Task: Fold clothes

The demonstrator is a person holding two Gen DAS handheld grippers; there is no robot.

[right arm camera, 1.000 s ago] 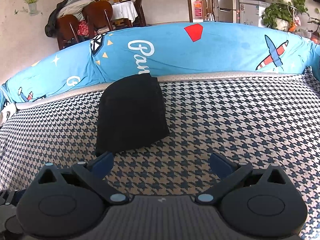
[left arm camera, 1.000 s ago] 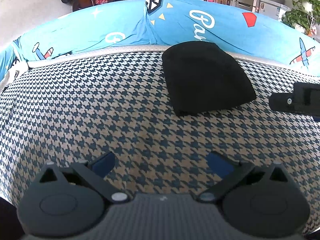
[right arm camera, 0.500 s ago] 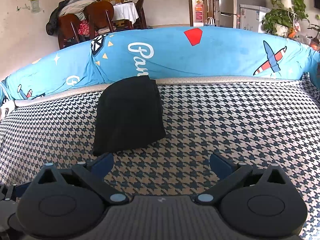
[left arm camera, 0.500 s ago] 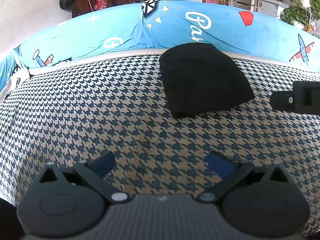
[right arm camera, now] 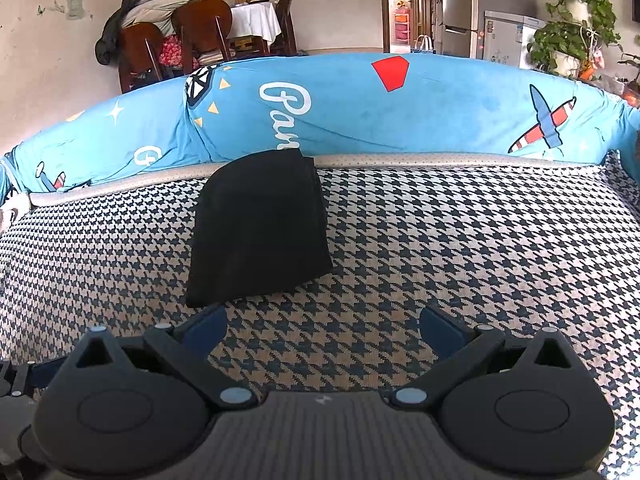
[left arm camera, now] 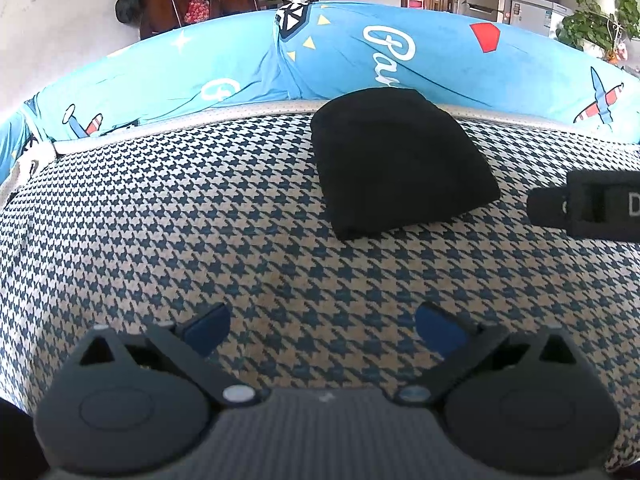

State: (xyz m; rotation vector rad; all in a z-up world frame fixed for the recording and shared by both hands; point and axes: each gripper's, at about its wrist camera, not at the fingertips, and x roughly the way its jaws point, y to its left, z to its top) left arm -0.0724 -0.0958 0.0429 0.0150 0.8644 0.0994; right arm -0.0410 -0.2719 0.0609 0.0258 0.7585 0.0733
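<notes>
A black folded garment (left arm camera: 400, 164) lies flat on the houndstooth cover (left arm camera: 200, 208), its far edge against the blue bolster. In the right wrist view the same garment (right arm camera: 260, 224) sits ahead and left of centre. My left gripper (left arm camera: 322, 330) hangs open over bare houndstooth, well short of the garment. My right gripper (right arm camera: 324, 326) is open too, its left finger close to the garment's near corner without touching. Part of the right gripper's body (left arm camera: 592, 204) shows at the right edge of the left wrist view.
A long blue printed bolster (right arm camera: 360, 112) borders the far side of the houndstooth surface (right arm camera: 480, 240). Beyond it stand wooden chairs (right arm camera: 200, 44) piled with coats, a fridge (right arm camera: 460, 4) and potted plants (right arm camera: 572, 32).
Both cameras have tilted or risen slightly, so the garment and bolster sit a little lower in view. The garment has not moved and both grippers remain open.
</notes>
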